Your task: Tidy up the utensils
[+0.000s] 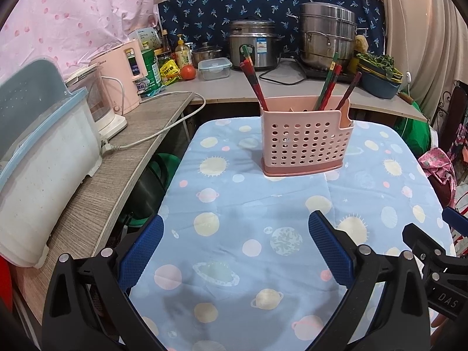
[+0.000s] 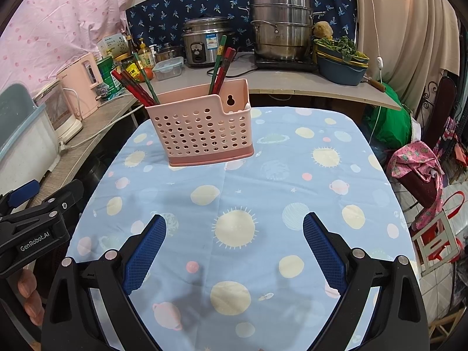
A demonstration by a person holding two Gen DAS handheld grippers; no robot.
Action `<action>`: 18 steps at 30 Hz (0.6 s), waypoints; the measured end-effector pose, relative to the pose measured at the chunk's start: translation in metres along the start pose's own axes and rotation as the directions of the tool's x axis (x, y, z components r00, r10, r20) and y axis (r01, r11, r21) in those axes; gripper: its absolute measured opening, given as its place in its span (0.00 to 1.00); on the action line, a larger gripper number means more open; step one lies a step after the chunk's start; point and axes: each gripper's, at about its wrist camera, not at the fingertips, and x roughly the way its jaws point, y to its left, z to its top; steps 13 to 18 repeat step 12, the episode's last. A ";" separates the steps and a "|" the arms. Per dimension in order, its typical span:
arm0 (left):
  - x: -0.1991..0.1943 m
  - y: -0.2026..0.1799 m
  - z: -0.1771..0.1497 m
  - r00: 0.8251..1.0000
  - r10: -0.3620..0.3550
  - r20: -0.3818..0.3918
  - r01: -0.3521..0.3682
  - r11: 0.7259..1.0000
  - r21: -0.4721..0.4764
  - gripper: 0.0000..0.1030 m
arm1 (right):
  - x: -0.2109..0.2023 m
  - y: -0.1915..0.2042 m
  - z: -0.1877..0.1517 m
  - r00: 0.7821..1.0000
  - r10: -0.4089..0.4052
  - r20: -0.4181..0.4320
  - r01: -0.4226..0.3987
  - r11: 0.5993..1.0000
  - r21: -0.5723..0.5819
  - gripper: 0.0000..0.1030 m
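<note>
A pink perforated utensil holder (image 1: pixel 305 143) stands upright on the far half of the blue planet-print tablecloth (image 1: pixel 234 204); it also shows in the right wrist view (image 2: pixel 201 130). Red and green chopsticks (image 1: pixel 254 79) lean out of its left and right compartments, and they show in the right wrist view (image 2: pixel 137 89) too. My left gripper (image 1: pixel 235 228) is open and empty, low over the near cloth. My right gripper (image 2: pixel 234 228) is open and empty, beside it to the right. Both are well short of the holder.
A side counter on the left holds a white-and-blue box (image 1: pixel 38 161), a steamer and a pink appliance (image 1: pixel 122 73) with a loose cord. The back counter carries a rice cooker (image 1: pixel 253 45), steel pots (image 1: pixel 327 35), bottles and a basin of greens (image 2: pixel 342 58). A chair with cloth (image 2: pixel 421 172) stands right.
</note>
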 end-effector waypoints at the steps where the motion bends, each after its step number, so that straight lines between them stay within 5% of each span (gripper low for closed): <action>1: 0.000 0.000 0.000 1.000 0.001 -0.001 -0.001 1.000 0.000 0.92 | 0.000 0.000 0.000 1.000 0.000 0.000 0.000 1.000 -0.001 0.88; 18: 0.004 -0.001 -0.001 1.000 0.001 -0.005 -0.001 1.000 0.001 0.92 | 0.004 -0.003 0.005 1.000 0.002 0.013 -0.002 1.000 0.011 0.88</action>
